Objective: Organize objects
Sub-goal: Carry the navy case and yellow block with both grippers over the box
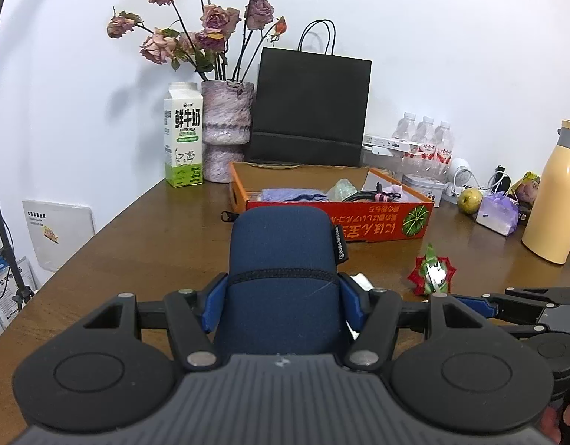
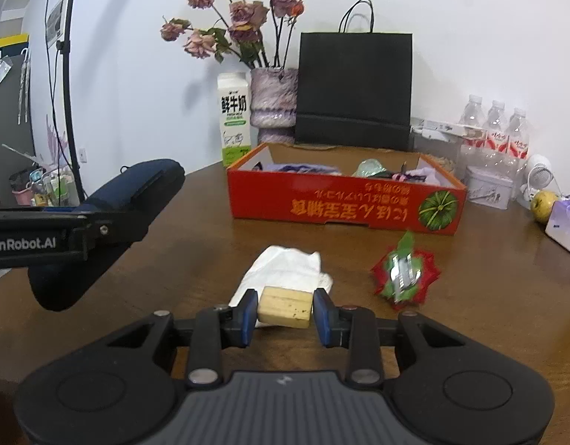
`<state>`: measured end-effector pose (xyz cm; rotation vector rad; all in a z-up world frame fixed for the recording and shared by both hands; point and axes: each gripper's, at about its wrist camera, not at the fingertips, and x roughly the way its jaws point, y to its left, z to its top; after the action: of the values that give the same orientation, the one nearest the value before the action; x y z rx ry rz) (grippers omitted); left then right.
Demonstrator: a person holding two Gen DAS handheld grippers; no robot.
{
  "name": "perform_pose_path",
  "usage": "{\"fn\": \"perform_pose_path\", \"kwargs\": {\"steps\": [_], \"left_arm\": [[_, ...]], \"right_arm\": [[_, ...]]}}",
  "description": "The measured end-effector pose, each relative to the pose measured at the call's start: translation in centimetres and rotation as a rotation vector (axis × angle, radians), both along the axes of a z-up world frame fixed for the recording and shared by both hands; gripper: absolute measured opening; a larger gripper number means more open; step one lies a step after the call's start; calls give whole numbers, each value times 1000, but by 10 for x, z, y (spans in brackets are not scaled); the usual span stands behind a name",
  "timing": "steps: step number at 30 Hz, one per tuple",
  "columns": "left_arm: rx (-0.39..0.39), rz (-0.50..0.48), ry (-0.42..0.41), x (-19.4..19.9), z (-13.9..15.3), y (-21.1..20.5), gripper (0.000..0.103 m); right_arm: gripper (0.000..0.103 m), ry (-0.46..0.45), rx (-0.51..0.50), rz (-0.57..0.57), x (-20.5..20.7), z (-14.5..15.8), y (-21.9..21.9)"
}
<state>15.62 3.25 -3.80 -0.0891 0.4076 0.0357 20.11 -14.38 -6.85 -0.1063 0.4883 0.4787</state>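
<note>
While both tongs are loaded, the step in hand seems to be carrying things toward the orange box (image 2: 344,207), which stands ahead of both tongs on the wooden table (image 2: 488,296). The left gripper (image 1: 283,296) is pinching one dark blue pouch (image 1: 283,244) between its blue pads, lifted above the table. The right gripper (image 2: 285,315) is pressed onto one small wooden block (image 2: 285,306), low over a white tissue (image 2: 285,267). I judge the next move needs each load brought over the box wall before the jaws spread. Still loose are one tissue and one red-green ornament (image 2: 405,272), ahead and right of the right gripper. Three water bottles (image 2: 496,126) stand behind.
</note>
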Motion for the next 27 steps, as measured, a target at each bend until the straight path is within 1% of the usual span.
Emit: {"fn": "perform_pose_path", "kwargs": {"steps": [13,27], "left_arm": [[8,-3,-3,33,12,-22,62],[10,-15,4,78,27,-43,62]], "right_arm": [[31,-52,19,-13,30,22,-21],[31,-75,25,-2,67,37,-32]]}}
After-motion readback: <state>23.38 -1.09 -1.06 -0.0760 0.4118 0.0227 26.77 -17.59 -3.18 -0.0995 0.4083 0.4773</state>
